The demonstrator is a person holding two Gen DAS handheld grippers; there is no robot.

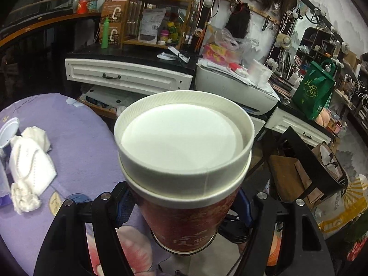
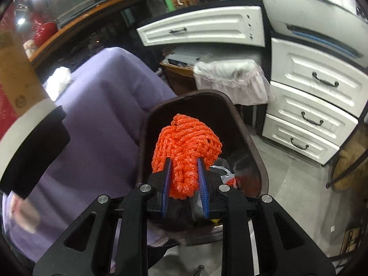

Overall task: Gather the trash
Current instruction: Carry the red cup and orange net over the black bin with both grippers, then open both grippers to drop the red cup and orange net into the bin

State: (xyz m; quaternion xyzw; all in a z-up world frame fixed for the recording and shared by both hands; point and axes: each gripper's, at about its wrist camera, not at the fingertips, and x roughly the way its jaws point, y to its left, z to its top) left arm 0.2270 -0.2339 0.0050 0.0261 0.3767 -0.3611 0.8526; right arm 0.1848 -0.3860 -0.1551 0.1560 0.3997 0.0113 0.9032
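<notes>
We carry two pieces of trash, both placed here against the bin (image 2: 253,151), the dark open tub on the floor beside the purple table (image 2: 110,105).

The net (image 2: 186,142), an orange foam mesh bundled into a wad, looks feather-light, soft and springy. It should squash under any grip and puff back once freed, so a pinch across its narrow tail is the sensible hold; its ragged loops could snag on the ribbed blue pads (image 2: 202,174). The right gripper (image 2: 184,174) stands partly open with that tail between its pads. The foam appears to touch both, but whether they truly press or have already let go we cannot tell. The wad hangs directly over the bin's mouth, above scraps lying inside.

The cup (image 1: 184,161), red paper with a white lid, is stiff at the rim and thinner in the wall, so we judge it light, likely empty, and easy to dent. The body below the lid is the best place to hold. The left gripper (image 1: 184,204) is set wide and clamps the cup there, a pad on each side. From this view the bin (image 1: 322,161) lies to the right of the cup, not under it. On the table, away from the bin, a mask (image 1: 32,163) and crumpled tissues (image 1: 25,199) wait.
</notes>
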